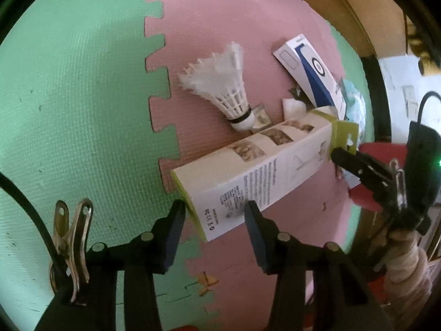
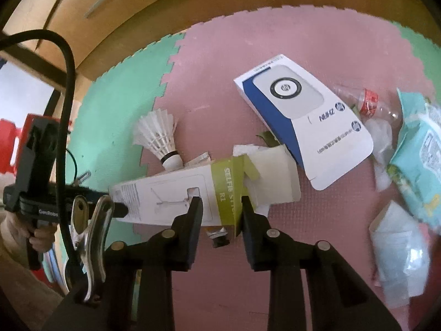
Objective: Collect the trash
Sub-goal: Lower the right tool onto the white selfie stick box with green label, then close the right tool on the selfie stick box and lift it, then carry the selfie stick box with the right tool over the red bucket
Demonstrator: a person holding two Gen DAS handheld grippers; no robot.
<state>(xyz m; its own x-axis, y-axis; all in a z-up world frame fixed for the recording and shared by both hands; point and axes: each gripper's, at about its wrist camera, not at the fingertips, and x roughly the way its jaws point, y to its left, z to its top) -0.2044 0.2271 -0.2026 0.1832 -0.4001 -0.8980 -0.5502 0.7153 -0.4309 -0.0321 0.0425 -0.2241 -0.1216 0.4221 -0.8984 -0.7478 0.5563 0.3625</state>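
Observation:
A long white selfie-stick box (image 1: 261, 171) (image 2: 165, 193) with green ends hangs slanted over the pink foam mat (image 1: 220, 27). My left gripper (image 1: 215, 212) clasps the box's near end, one pad on each side; in the right wrist view it shows at that end (image 2: 121, 209), with a hand on its handle. My right gripper (image 2: 220, 207) has its pads either side of the green band by the open flapped end, and in the left wrist view its tip (image 1: 341, 155) touches just below the green hang tab. A white shuttlecock (image 1: 220, 88) (image 2: 158, 135) lies beside the box.
A blue-and-white carton (image 2: 303, 115) (image 1: 311, 66), a crushed clear bottle (image 2: 369, 102), a teal wipes pack (image 2: 419, 149), crumpled plastic (image 2: 399, 248) and tissue (image 1: 293, 106) litter the mat. Green mat (image 1: 69, 110) lies on the left. A wooden cabinet (image 2: 110, 5) and a red stool (image 1: 380, 149) border it.

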